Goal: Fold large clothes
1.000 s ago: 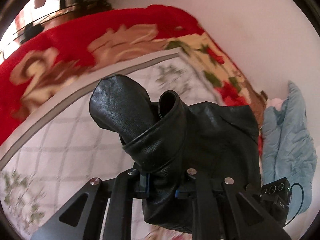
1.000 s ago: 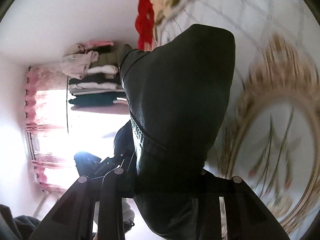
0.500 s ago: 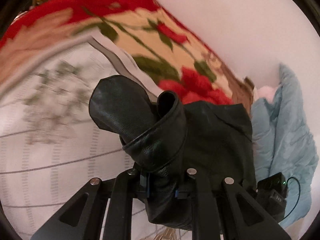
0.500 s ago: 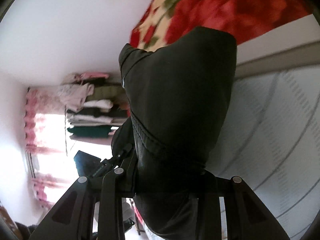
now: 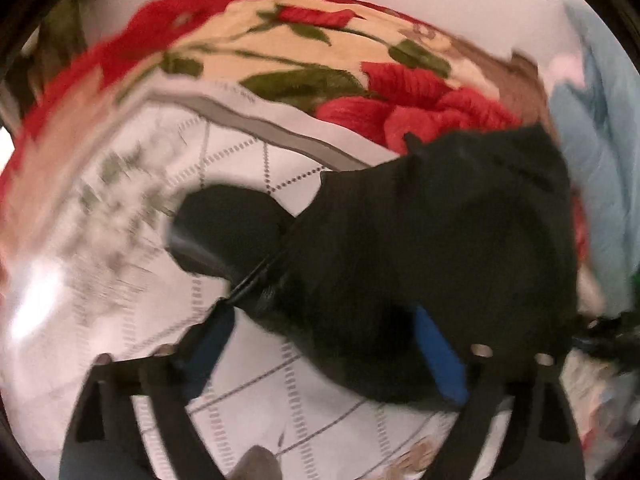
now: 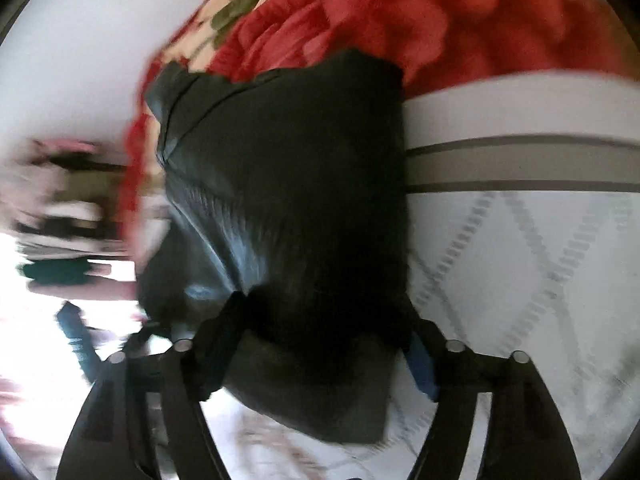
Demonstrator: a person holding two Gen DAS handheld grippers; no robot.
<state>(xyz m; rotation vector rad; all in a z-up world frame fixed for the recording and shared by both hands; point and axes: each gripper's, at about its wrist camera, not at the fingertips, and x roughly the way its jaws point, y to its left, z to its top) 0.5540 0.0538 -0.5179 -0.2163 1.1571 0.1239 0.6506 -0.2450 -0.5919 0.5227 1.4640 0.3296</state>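
Observation:
A black leather garment (image 5: 432, 248) lies bunched between the spread fingers of my left gripper (image 5: 324, 344), over a white quilted bed sheet (image 5: 224, 160). Both blue pads (image 5: 438, 356) stand apart and the leather is loose between them. In the right wrist view the same black garment (image 6: 288, 184) fills the middle. My right gripper (image 6: 320, 364) is open too, its fingers wide on either side of the leather, with one blue pad (image 6: 420, 364) showing. Both views are motion-blurred.
A red and cream floral blanket (image 5: 360, 76) lies along the far side of the bed, also in the right wrist view (image 6: 440, 16). A light blue garment (image 5: 600, 152) is piled at the right. Stacked clothes (image 6: 60, 200) stand near a bright window.
Both grippers have gone from shut on the black garment to open, letting it go. The garment has dropped and spread toward the sheet. Both cameras swung quickly.

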